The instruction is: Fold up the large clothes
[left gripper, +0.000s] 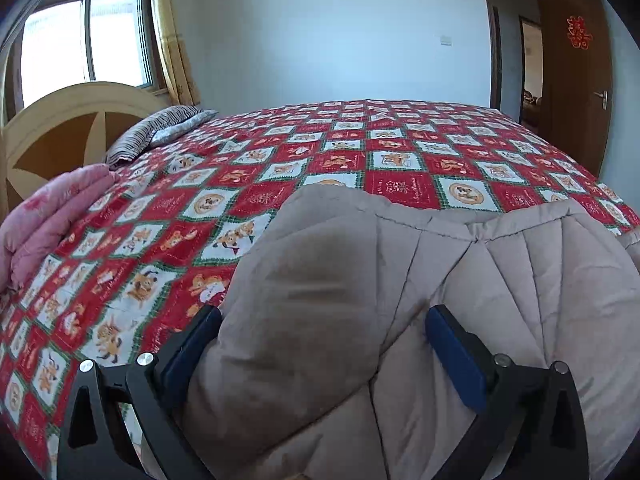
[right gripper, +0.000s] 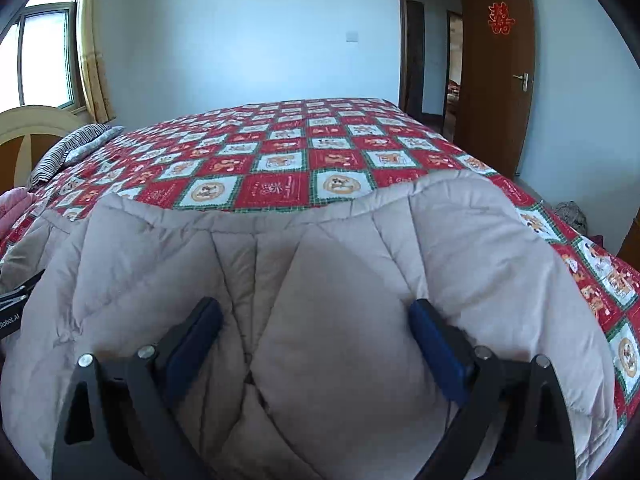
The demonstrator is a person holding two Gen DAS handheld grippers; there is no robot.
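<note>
A beige quilted padded garment [left gripper: 460,280] lies on the near part of the bed, puffed up in front of both cameras. It also fills the lower right wrist view [right gripper: 300,264]. My left gripper [left gripper: 324,320] stands wide open with a thick fold of the garment bulging between its blue pads [left gripper: 452,356]. My right gripper [right gripper: 316,316] is also wide open, its pads [right gripper: 436,344] resting on either side of a bulge of the same garment. Part of the left gripper shows at the left edge of the right wrist view [right gripper: 12,304].
The bed carries a red and white checked cartoon bedspread [left gripper: 320,160]. A folded pink quilt [left gripper: 52,216] and a striped pillow [left gripper: 156,132] lie by the headboard [left gripper: 60,128] at left. An open brown door [right gripper: 496,76] is at back right.
</note>
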